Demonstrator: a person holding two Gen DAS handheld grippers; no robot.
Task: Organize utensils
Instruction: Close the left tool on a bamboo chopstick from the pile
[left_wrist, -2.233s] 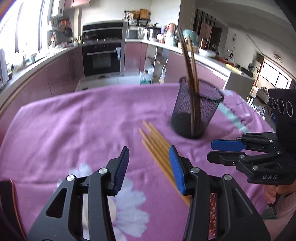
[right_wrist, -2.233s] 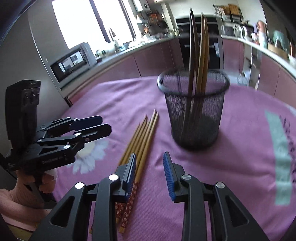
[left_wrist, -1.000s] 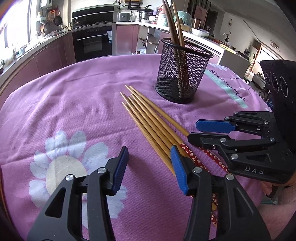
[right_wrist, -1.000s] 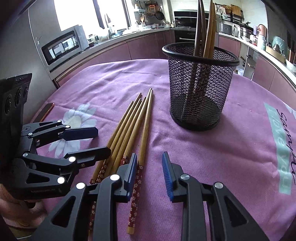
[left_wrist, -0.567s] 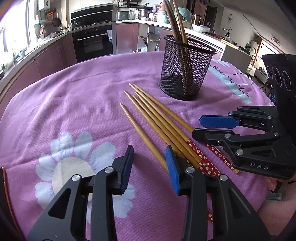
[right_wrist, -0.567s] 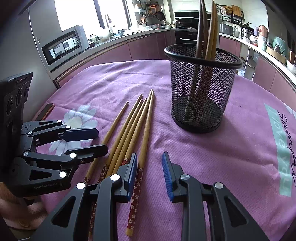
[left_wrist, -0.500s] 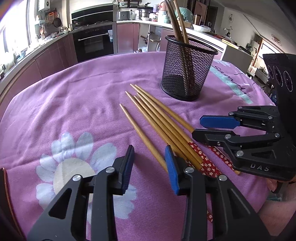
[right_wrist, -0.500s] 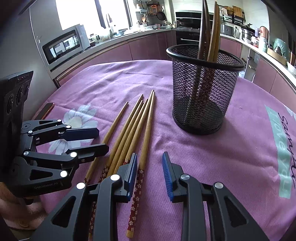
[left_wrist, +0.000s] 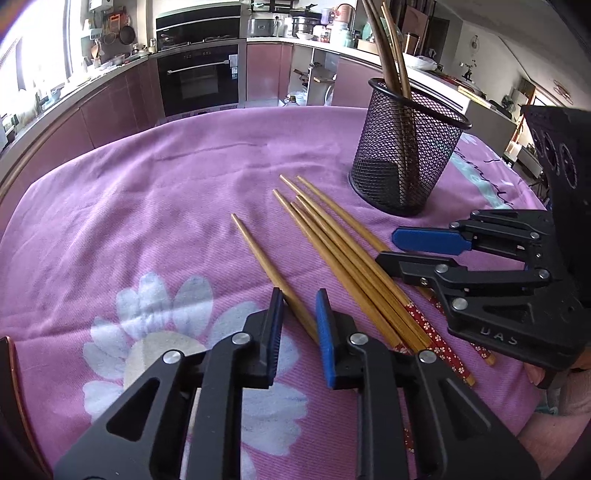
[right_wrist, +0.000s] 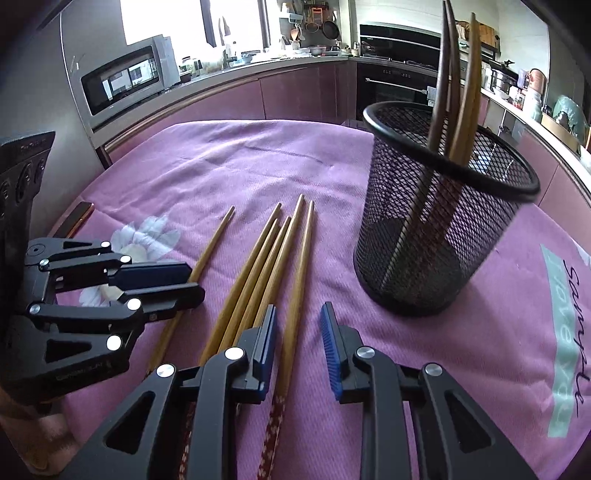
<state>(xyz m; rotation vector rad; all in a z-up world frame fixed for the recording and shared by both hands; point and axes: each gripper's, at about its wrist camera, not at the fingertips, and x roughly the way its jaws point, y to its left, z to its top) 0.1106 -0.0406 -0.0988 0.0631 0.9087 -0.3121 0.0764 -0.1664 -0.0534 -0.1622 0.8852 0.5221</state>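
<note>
A: Where are the chopsticks lying?

B: A bundle of bamboo chopsticks (left_wrist: 343, 251) is lying on the purple flowered tablecloth (left_wrist: 147, 206), tips pointing toward the black mesh holder (left_wrist: 402, 155). One lone chopstick (left_wrist: 266, 262) is lying apart, to the left of the bundle in the left wrist view. Several dark and tan chopsticks (right_wrist: 456, 96) are already standing in the holder, leaning against its rim.

A: What is the left gripper doing?

B: The left gripper (left_wrist: 299, 317) is reaching down over the lone chopstick, which is running between its blue pads. Its jaws have just been closing, and a gap is showing between the right pad and the wood, so they are not yet pinching it.

A: And the right one?

B: The right gripper (right_wrist: 297, 341) is hovering low over the bundle's patterned ends. Its jaws are standing a little apart and have just been narrowing slightly; the rightmost chopstick of the bundle (right_wrist: 295, 295) is passing between them, just beside the left pad, unpinched.

A: How close are the two?

B: They are sitting near each other, side by side, each visible in the other's camera.
</note>
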